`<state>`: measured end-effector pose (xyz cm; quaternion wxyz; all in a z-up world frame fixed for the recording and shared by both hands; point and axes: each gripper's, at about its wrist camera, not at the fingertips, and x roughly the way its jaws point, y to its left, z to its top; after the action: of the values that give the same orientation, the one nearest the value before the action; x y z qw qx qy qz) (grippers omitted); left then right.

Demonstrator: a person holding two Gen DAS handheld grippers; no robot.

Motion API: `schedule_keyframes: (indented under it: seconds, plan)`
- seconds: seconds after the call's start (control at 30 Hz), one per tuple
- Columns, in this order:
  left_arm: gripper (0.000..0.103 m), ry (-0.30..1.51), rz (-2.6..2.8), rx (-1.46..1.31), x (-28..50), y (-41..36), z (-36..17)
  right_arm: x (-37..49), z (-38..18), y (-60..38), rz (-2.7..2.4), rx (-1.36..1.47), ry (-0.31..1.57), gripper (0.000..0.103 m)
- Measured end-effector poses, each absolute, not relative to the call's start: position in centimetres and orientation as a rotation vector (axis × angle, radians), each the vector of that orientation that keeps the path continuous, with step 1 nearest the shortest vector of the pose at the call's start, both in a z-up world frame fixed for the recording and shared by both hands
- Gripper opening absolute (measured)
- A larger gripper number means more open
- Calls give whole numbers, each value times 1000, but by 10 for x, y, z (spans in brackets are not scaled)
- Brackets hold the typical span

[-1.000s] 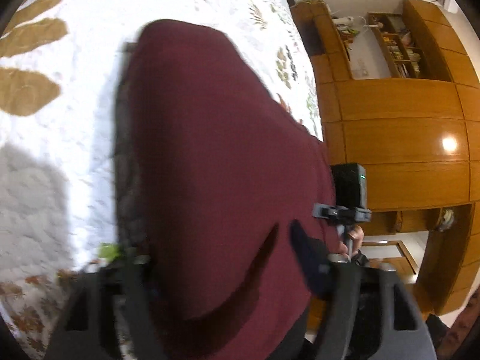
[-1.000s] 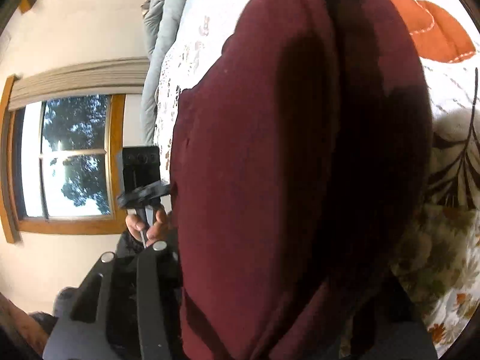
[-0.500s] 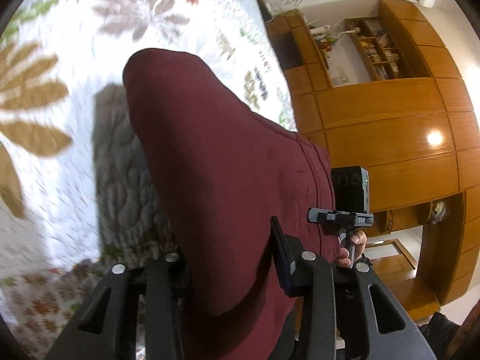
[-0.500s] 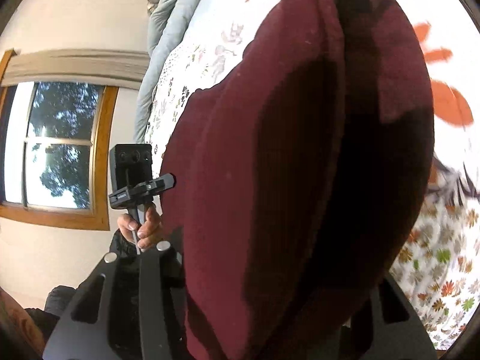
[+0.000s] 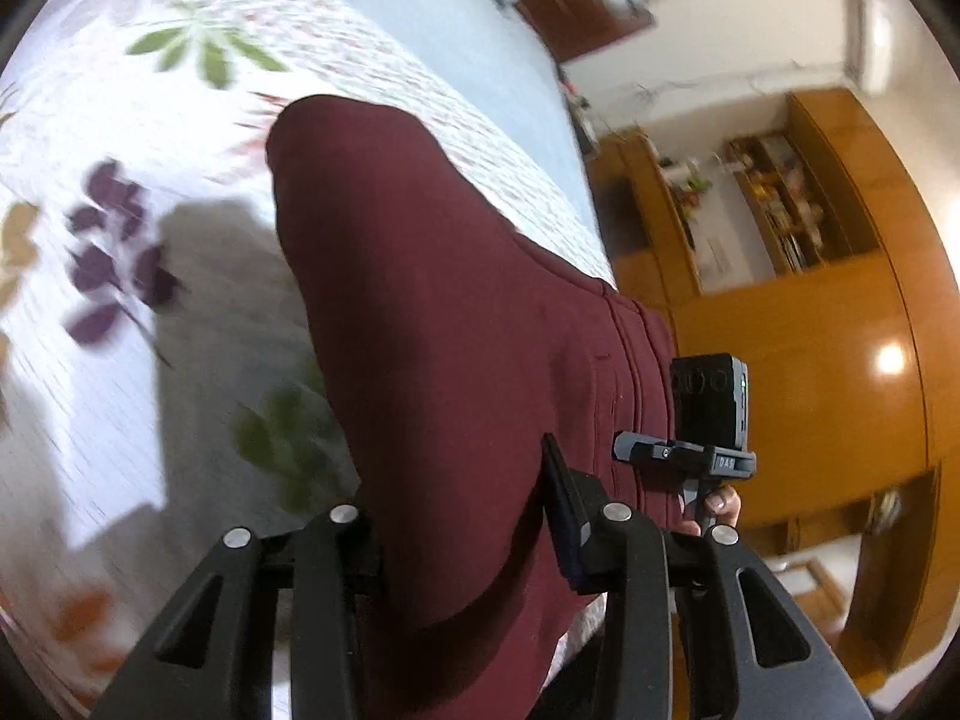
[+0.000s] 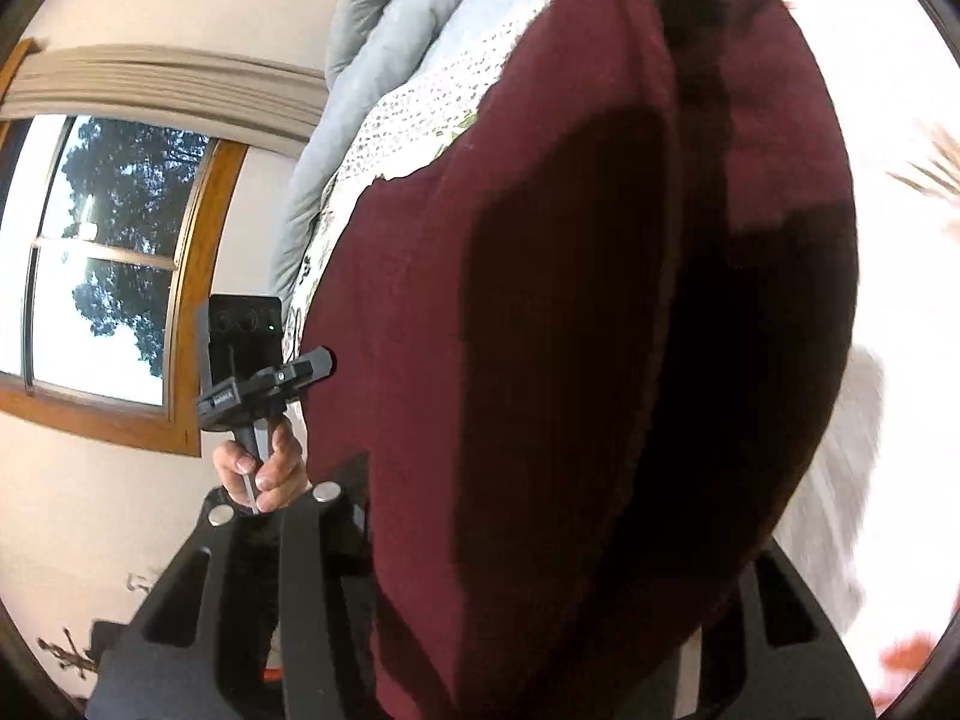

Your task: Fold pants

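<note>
Over the bed with its leafy floral quilt, I've got the maroon pants lifted between both hands, so they hang in the air with the far fold drooping toward the quilt. My left gripper has its fingers pinched narrow on a bunched edge of the fabric, and in that view I can spot my right hand on its handle by the waistband seam. From the right side, my right gripper is buried in cloth: one finger shows on the left, the other is mostly hidden behind the folds, but the fabric runs straight down between them, so I'd say it's clamped on a thick wad. My left hand shows near the window.

What worries me: the whole thing hangs from two pinches. If either grip only has the top layer, the layers underneath could slide out and the fold goes lopsided. The background is smeared too, so I'm swinging fast, and that hanging end could flop or land crooked with a crease trapped underneath. Setting it down slowly and evenly seems the safest bet.
</note>
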<state>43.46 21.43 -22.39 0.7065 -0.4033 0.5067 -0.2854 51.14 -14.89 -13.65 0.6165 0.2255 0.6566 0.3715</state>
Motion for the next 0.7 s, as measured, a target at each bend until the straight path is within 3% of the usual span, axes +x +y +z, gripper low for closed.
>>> schedule_keyframes:
  seconds: [0.13,0.27,0.37,0.4,0.57,0.7]
  plan:
    - [40,1199,-572,-921,456,237,-271,542,-188,-120,852,521,1564,54]
    - [51,1227,-580,-927,456,235,-296,552,-220,-134,835,582,1613,61]
    - [65,1183,-540,-894,452,248,-271,549,-201,-146,822,501,1606,75]
    - [67,1159,-505,-857,451,255,-260,551,-187,-158,778,456,1581,85]
    - [75,957,-506,-719,461,260,-181,568,-117,-194,567,330,1323,79]
    - [77,958,-594,-806,501,233,-194,581,-99,-152,668,466,1253,79]
